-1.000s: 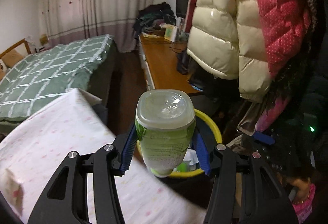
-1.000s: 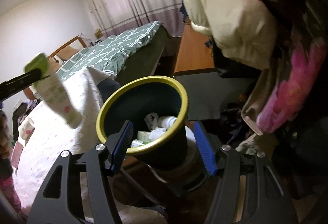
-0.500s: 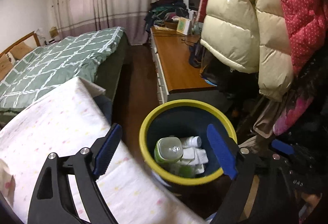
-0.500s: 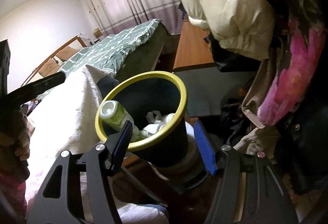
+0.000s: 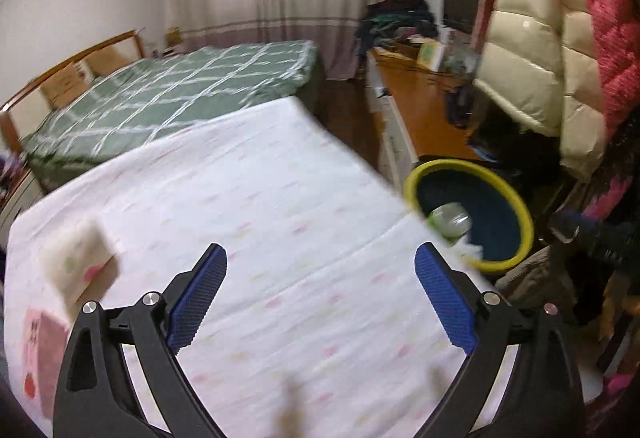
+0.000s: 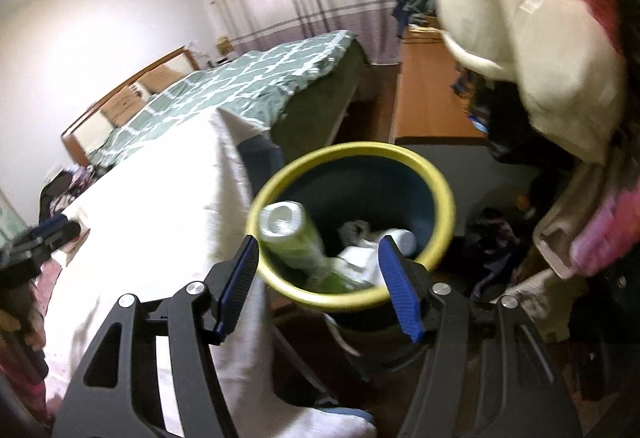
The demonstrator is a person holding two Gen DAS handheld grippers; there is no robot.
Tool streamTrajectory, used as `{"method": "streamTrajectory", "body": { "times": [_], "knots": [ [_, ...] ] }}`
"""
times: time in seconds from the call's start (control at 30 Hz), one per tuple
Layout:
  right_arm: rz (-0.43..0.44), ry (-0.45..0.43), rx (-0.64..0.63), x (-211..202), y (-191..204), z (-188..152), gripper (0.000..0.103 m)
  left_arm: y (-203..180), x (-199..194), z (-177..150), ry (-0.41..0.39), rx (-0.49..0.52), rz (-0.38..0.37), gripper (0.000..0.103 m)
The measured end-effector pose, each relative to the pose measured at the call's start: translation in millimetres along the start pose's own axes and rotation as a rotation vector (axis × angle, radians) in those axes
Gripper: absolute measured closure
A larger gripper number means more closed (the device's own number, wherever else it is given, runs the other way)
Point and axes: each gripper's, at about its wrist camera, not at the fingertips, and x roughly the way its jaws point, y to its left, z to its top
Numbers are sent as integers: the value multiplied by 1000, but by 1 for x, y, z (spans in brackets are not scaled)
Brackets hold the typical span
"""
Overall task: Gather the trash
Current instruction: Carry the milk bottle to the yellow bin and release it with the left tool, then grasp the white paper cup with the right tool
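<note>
While widening above the white dotted cloth [image 5: 280, 222], grips nothing with the left tool [image 5: 320, 250]: jaws opening, blue pads [image 5: 198, 298] far apart, only cloth showing between them. Points down at the cloth, with a blurred pale packet [image 5: 80, 258] lying on it at the left and a pink item [image 5: 40, 338] just below that, too smeared to name. Finds the bin [image 5: 520, 205] off to the right of that view, yellow-rimmed and dark blue inside, just past the cloth's edge. Hangs the right tool [image 6: 319, 242] over the bin's near rim, jaws part open and pressing on nothing, the rim passing behind both pads. Catches the trash inside the bin from the right wrist view: a green bottle [image 6: 296, 242] leaning against the left wall with its white end up, crumpled white paper [image 6: 360, 258] beside it, and a small white bottle [image 6: 400, 238] toward the back. Takes in, farther off, a bed [image 5: 172, 97] under a green checked cover, a long wooden surface [image 5: 424, 109] along the right, and a cream puffer jacket [image 5: 532, 49] hanging above the bin.
</note>
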Motion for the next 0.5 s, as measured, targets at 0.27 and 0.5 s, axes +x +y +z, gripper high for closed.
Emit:
{"method": "streamTrajectory", "body": {
  "times": [0.27,0.5],
  "knots": [
    [135,52,-157,37,107,26,40,98,-28,-59,17,-154,85,9],
    [281,105,-360,70,236,51,32,150,-53,-114,46,-255,144,9]
  ]
}}
